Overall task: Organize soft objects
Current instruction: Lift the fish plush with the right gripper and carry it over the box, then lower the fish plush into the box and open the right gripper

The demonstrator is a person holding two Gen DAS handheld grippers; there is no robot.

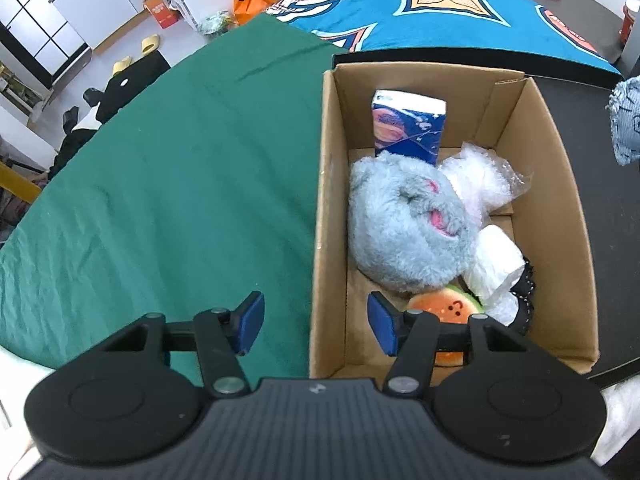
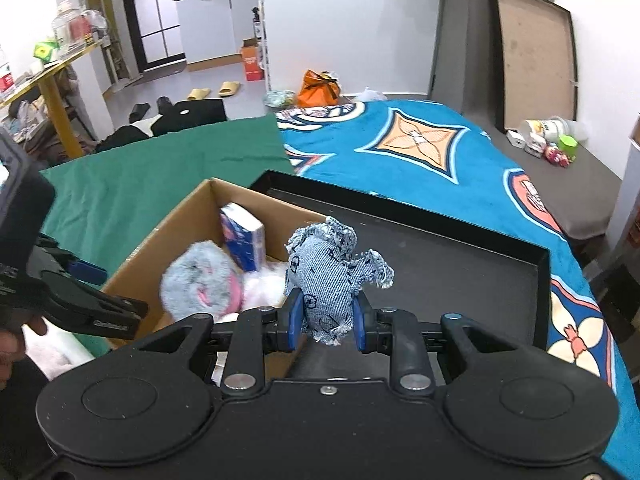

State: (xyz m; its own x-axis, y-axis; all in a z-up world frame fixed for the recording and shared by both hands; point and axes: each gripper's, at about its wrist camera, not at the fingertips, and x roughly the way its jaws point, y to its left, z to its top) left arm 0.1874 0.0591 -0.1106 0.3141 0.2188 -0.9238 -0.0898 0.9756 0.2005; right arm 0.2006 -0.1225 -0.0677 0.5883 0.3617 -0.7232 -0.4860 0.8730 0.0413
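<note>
A cardboard box (image 1: pixel 332 208) holds a grey fluffy plush (image 1: pixel 404 224), a blue tissue pack (image 1: pixel 408 128), a watermelon plush (image 1: pixel 444 306), white paper and plastic wrap. My left gripper (image 1: pixel 316 322) is open and empty, straddling the box's left wall near its front corner. My right gripper (image 2: pixel 326 322) is shut on a denim soft toy (image 2: pixel 328 276) and holds it in the air beside the box (image 2: pixel 160 236), above a black tray (image 2: pixel 460 256). The denim toy also shows at the right edge of the left wrist view (image 1: pixel 628 120).
The box stands on a green cloth (image 1: pixel 160 200) next to the black tray (image 1: pixel 600 160). A blue patterned blanket (image 2: pixel 440 152) lies beyond. Small items (image 2: pixel 548 144) sit at the far right. Slippers and bags lie on the floor behind.
</note>
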